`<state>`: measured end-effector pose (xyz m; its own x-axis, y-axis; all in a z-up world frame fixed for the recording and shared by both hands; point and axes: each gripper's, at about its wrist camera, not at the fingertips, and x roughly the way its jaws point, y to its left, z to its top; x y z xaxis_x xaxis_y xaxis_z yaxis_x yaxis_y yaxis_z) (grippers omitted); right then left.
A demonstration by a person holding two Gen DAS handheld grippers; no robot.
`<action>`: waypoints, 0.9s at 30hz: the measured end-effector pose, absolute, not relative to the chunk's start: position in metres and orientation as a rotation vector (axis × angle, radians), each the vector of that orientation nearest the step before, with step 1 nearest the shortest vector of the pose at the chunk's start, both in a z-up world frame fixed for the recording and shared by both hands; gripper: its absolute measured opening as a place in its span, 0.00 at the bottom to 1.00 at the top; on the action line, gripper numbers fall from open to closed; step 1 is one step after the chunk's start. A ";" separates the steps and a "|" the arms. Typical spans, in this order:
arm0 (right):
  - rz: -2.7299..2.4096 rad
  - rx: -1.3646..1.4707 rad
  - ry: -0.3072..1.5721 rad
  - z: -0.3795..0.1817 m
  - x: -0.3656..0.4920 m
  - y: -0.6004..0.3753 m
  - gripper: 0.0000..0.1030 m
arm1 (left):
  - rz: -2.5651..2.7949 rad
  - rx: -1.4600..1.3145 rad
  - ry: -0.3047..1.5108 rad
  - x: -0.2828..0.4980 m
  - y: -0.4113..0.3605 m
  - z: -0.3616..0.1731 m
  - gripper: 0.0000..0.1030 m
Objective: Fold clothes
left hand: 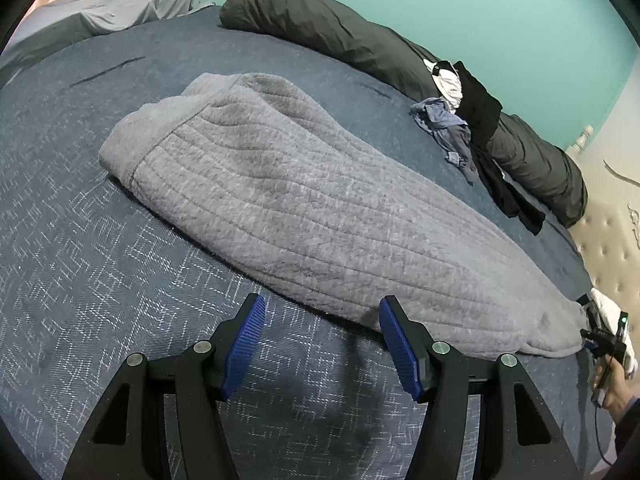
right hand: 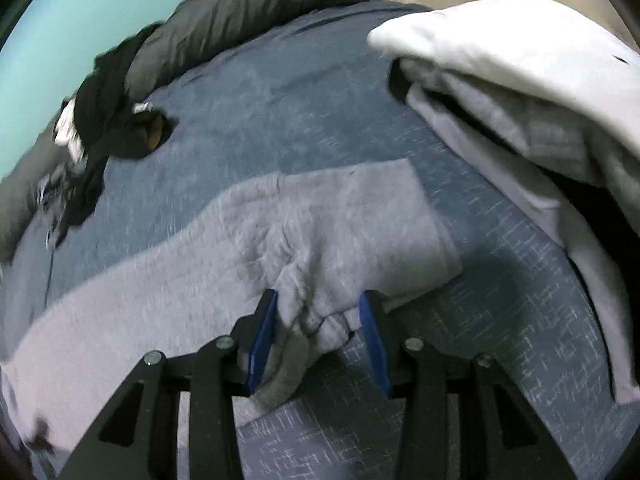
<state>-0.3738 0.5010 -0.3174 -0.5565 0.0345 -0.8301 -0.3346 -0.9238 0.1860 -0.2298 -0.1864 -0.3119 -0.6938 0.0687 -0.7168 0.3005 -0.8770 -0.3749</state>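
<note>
A long grey quilted fleece garment (left hand: 280,200) lies folded lengthwise across the blue patterned bedspread (left hand: 100,280). My left gripper (left hand: 320,302) hovers open at its near edge, with the right blue pad (left hand: 396,344) just over the hem and nothing held. In the right wrist view the garment's end (right hand: 300,220) is bunched up between the spread jaws of my right gripper (right hand: 319,298). The fabric rests loosely against the left pad (right hand: 262,344) and is not pinched. The left wrist view shows the right gripper (left hand: 596,340) at the garment's far right end, held by a person's hand (left hand: 612,388).
A dark rolled duvet (left hand: 340,28) runs along the teal wall, with a black garment (left hand: 480,112) and a crumpled blue-grey one (left hand: 452,128) beside it. A stack of pale folded clothes (right hand: 520,80) sits right of the right gripper. A tufted headboard (left hand: 608,248) bounds the bed.
</note>
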 end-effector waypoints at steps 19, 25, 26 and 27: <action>2.414 -1.250 0.397 -0.317 -0.383 0.532 0.41 | -2.691 1.191 0.688 -0.233 -0.177 -0.318 0.62; 2.422 -1.289 0.289 -0.328 -0.390 0.519 0.20 | -2.693 1.208 0.668 -0.235 -0.173 -0.319 0.62; 2.429 -1.296 0.247 -0.329 -0.392 0.514 0.15 | -2.692 1.210 0.668 -0.236 -0.173 -0.320 0.62; 2.434 -1.304 0.223 -0.330 -0.393 0.511 0.09 | -2.691 1.212 0.669 -0.236 -0.173 -0.320 0.62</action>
<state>-0.3927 0.5111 -0.3299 -0.5035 0.2454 -0.8284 -0.3922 -0.9193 -0.0340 -0.2360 -0.1729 -0.3204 -0.6737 0.0743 -0.7353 0.2788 -0.8959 -0.3460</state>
